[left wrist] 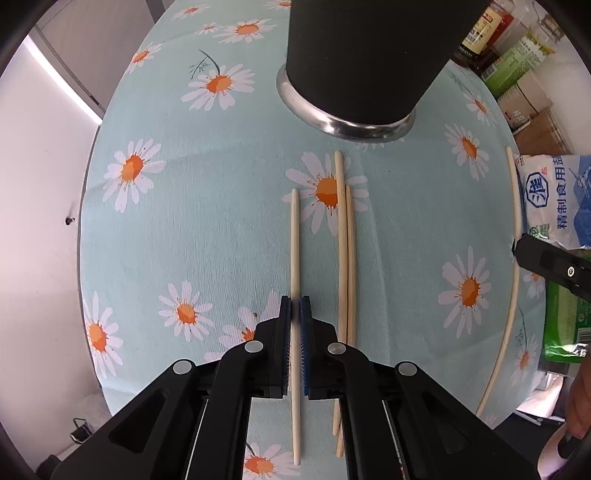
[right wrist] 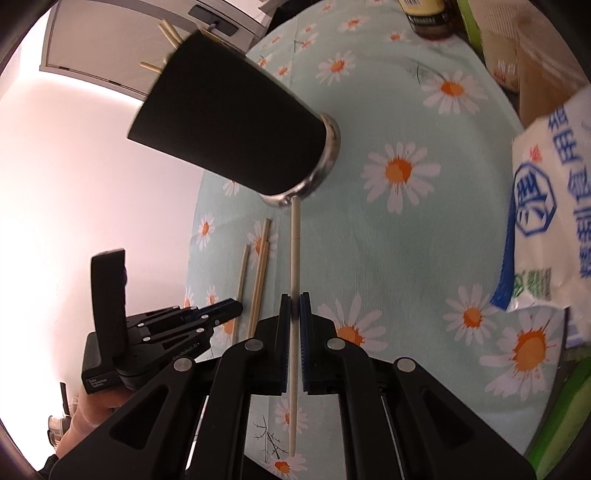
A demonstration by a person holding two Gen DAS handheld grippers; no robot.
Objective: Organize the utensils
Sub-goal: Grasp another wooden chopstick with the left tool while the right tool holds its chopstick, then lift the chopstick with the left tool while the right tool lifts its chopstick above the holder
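daisy tablecloth, both grippers on chopsticks

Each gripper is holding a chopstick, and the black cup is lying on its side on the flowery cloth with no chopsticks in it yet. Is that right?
Almost. The left gripper and right gripper each pinch a chopstick, but the cup is not empty: the right wrist view shows chopstick ends sticking out of its top. Whether it lies flat, the fisheye does not settle.
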